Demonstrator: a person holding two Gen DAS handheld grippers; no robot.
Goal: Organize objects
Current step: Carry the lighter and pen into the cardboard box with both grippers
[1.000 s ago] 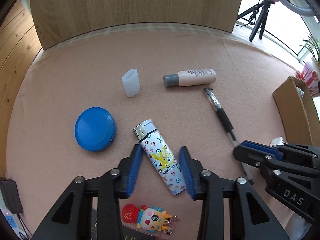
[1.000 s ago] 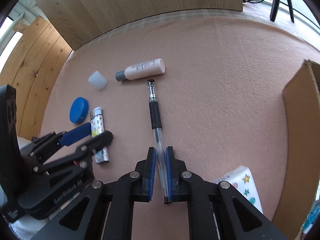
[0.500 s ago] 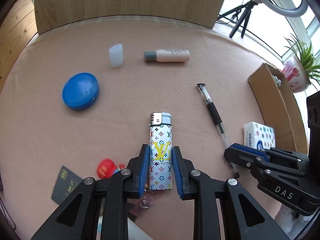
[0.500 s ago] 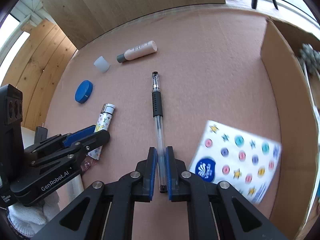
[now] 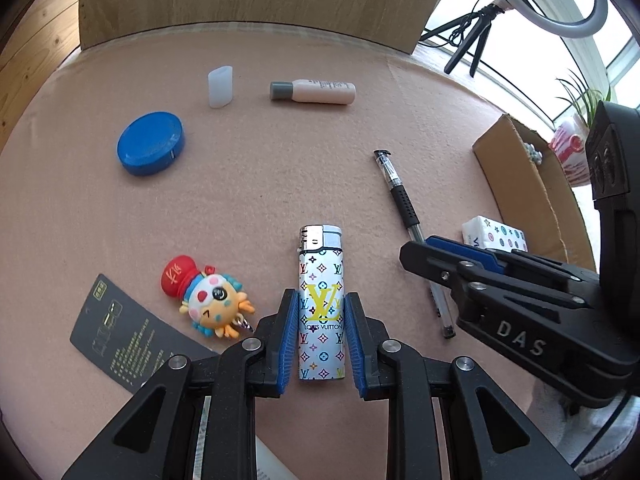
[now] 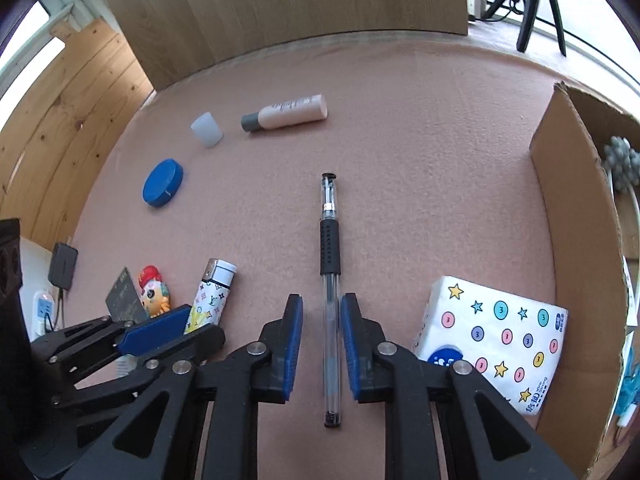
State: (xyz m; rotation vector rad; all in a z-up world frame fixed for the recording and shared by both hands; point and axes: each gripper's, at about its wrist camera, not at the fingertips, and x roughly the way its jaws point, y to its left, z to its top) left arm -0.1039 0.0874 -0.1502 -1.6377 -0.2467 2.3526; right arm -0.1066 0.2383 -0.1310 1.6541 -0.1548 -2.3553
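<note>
An open brown cardboard box (image 6: 576, 240) is standing to the right of the right gripper (image 6: 321, 344), holding a grey knobbly ball (image 6: 622, 162) against its far wall; whatever else is in it is too blurred to tell. One white tissue pack printed with stars and coloured dots (image 6: 496, 344) is leaning against the box's near wall, just right of the right jaws. Those jaws are standing apart, with one clear gel pen with a black grip (image 6: 330, 280) lying on the pink felt tabletop (image 6: 400, 140) between them, touching neither pad. The left gripper (image 5: 322, 332) is straddling one white monogram-patterned lighter with a silver top (image 5: 321, 304), its blue pads sitting just beside the sides; I cannot tell whether they are pressing. Left of those jaws, one cartoon keychain figure with a red hat (image 5: 208, 296) is lying beside one black printed card (image 5: 128, 336). Beyond the jaws are lying one round blue lid (image 5: 151, 143), one small translucent white cap (image 5: 220, 86) and one beige tube-shaped bottle with a grey cap (image 5: 314, 91).
</note>
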